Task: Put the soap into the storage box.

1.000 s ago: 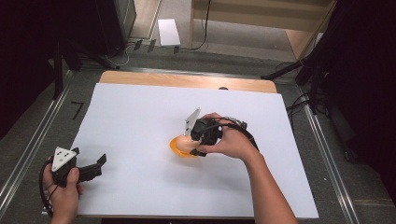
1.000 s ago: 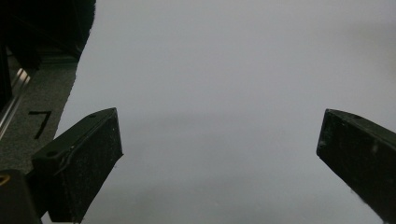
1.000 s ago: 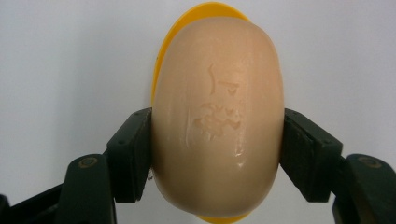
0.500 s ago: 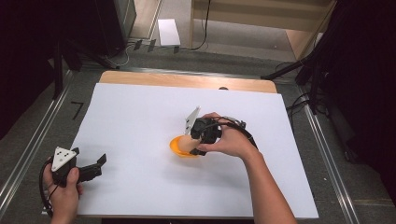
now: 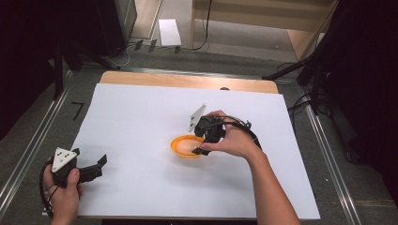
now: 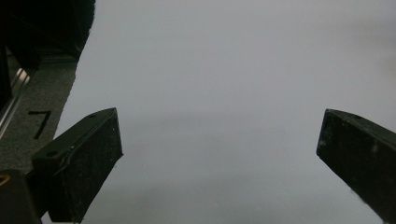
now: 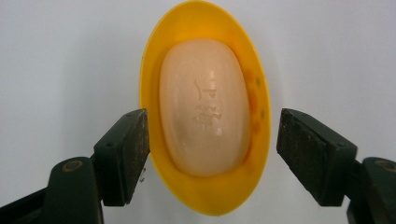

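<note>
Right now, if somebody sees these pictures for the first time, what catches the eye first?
The yellow dish with a pale bar of soap in it, near the middle of the white table. The right gripper straddles it; its jaws have just been opening, one pad at the rim, the other clear. The left gripper waits open at the near left edge.

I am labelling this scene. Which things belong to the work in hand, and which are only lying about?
Part of the work:
- soap bar
- yellow dish under it
- right claw, jaws just opened, either side of the dish

Only lying about:
- left claw, open over bare paper
- white paper sheet
- white box on the floor beyond the table
</note>
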Tool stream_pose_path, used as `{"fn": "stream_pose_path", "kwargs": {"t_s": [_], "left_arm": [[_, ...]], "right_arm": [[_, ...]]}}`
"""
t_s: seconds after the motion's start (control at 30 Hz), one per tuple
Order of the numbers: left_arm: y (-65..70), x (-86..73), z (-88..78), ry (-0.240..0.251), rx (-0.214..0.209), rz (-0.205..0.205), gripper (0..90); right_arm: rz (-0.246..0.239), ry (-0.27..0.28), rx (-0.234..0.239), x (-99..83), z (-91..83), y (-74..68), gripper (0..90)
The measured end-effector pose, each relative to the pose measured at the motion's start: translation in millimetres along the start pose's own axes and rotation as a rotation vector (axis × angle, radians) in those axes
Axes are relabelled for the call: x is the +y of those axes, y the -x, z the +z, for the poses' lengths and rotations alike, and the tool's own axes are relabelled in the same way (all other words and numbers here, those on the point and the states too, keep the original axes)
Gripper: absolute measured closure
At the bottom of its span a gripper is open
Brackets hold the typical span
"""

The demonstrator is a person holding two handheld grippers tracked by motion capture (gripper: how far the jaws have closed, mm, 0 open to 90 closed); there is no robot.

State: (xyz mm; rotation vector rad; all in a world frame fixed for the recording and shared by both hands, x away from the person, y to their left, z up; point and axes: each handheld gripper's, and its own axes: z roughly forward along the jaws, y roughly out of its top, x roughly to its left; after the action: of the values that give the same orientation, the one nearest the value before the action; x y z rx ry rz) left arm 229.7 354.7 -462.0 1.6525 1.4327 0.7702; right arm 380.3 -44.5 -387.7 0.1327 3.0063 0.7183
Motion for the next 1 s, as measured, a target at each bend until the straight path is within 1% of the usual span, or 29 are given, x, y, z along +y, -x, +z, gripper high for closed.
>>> {"fn": "stream_pose_path", "kwargs": {"t_s": [0.03, 0.13, 0.17, 0.2, 0.23, 0.27, 0.3, 0.33, 0.37, 0.43, 0.57, 0.63, 0.7, 0.83, 0.9, 0.93, 0.97, 1.0], "left_arm": [[0.0, 0.0, 0.0, 0.000, 0.001, 0.001, 0.5], [0.0, 0.0, 0.0, 0.001, 0.001, 0.000, 0.5], [0.0, 0.0, -0.1, -0.001, 0.001, 0.001, 0.5], [0.0, 0.0, 0.0, -0.001, 0.001, 0.001, 0.5], [0.0, 0.0, -0.1, -0.001, 0.001, 0.002, 0.5], [0.0, 0.0, -0.1, 0.000, 0.001, 0.002, 0.5], [0.0, 0.0, -0.1, 0.000, 0.001, 0.002, 0.5], [0.0, 0.0, -0.1, -0.001, 0.002, 0.002, 0.5], [0.0, 0.0, -0.1, -0.001, 0.002, 0.002, 0.5], [0.1, 0.0, -0.1, -0.001, 0.002, 0.002, 0.5], [0.2, 0.0, -0.1, 0.000, 0.002, 0.002, 0.5], [0.1, 0.0, -0.1, -0.001, 0.002, 0.003, 0.5], [0.2, 0.0, 0.0, -0.001, 0.002, 0.003, 0.5], [0.1, 0.0, 0.1, -0.002, 0.002, 0.002, 0.5], [0.1, 0.0, 0.1, -0.002, 0.002, 0.002, 0.5], [0.1, 0.0, 0.0, -0.002, 0.003, 0.002, 0.5], [0.1, 0.0, 0.0, -0.002, 0.003, 0.002, 0.5], [0.1, 0.0, 0.0, -0.002, 0.003, 0.002, 0.5]], "right_arm": [[0.009, 0.004, -0.004, -1.0, -1.9, -0.4, 25.4], [0.017, 0.025, -0.014, -3.0, -6.6, -0.9, 24.4], [0.030, 0.027, -0.021, -4.0, -8.8, -2.0, 23.4], [0.026, 0.032, -0.027, -4.7, -9.6, -1.8, 22.3], [0.039, 0.027, -0.033, -5.6, -11.2, -3.0, 21.1], [0.043, 0.025, -0.041, -6.7, -12.9, -3.0, 19.7], [0.054, 0.032, -0.048, -8.4, -14.3, -3.2, 17.9], [0.069, 0.029, -0.048, -10.0, -16.1, -3.4, 15.8], [0.069, 0.029, -0.048, -10.0, -16.1, -3.4, 15.8], [0.086, 0.046, -0.063, -15.2, -20.2, -2.7, 14.1], [0.123, 0.068, -0.069, -24.6, -25.9, -2.7, 13.0], [0.132, 0.068, -0.075, -28.5, -27.4, -2.8, 11.6], [0.147, 0.069, -0.084, -31.7, -27.9, -2.7, 6.5], [0.168, 0.056, -0.095, -39.0, -30.4, -2.9, 2.2], [0.177, 0.060, -0.098, -41.0, -30.7, -2.8, 1.4], [0.190, 0.063, -0.102, -45.8, -31.9, -2.7, 0.0], [0.190, 0.063, -0.102, -45.8, -31.9, -2.7, 0.0], [0.204, 0.064, -0.114, -50.1, -33.1, -3.0, 0.0]]}}
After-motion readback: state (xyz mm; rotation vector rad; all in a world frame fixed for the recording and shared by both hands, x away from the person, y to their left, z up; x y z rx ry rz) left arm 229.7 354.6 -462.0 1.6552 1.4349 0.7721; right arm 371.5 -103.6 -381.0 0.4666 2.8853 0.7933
